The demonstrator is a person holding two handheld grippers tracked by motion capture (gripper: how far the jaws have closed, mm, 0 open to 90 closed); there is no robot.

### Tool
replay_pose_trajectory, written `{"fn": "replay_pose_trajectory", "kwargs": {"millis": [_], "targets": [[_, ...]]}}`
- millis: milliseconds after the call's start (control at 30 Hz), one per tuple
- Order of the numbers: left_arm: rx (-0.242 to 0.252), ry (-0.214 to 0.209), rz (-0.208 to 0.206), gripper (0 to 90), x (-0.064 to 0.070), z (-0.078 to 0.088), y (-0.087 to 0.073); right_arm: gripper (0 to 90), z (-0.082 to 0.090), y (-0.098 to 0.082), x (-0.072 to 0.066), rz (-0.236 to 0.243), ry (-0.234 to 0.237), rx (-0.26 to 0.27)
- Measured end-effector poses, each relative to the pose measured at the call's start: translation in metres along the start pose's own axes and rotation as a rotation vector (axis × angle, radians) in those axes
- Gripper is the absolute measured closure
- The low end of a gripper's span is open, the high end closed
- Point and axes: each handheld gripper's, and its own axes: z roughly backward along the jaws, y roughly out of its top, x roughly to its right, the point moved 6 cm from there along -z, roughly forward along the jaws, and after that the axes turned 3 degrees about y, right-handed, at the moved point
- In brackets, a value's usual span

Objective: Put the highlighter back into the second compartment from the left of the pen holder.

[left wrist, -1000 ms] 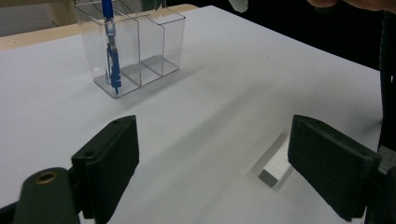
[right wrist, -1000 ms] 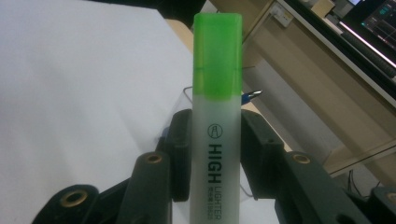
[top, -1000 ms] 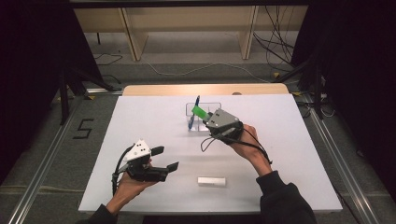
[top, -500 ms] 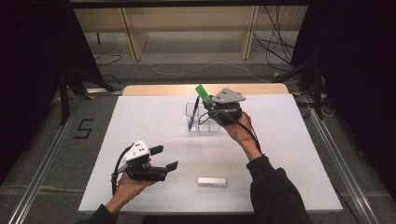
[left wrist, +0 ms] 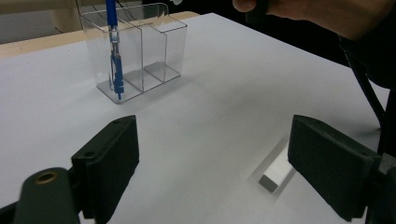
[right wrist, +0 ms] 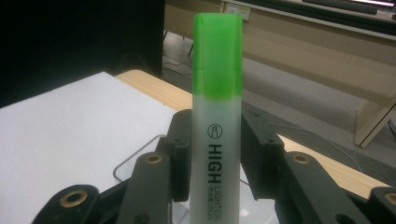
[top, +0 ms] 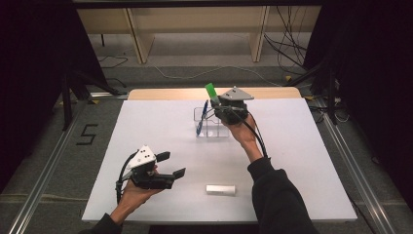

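White counter carries a clear plastic organiser; above it the right claw grips a green-capped highlighter. Left claw hovers released.

Bright green cap on the highlighter, its barrel frosted white with black "HIGH" lettering, centre of the right gripper view. In the high view, upper middle, a blue pen stands in the clear organizer. The table is plain white, and low centre lies a white eraser.
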Motion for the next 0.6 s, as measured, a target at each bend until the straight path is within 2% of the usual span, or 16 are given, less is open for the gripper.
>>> {"fn": "replay_pose_trajectory", "kwargs": {"millis": [233,600], "targets": [[0.001,-0.002,0.0,16.1,0.0,0.0,0.0,67.0,-0.011,-0.005,0.002,-0.051,-0.016,0.004],[0.003,-0.004,-0.003,16.1,0.001,0.001,0.001,67.0,-0.027,-0.01,-0.001,-0.064,-0.041,-0.005]]}}
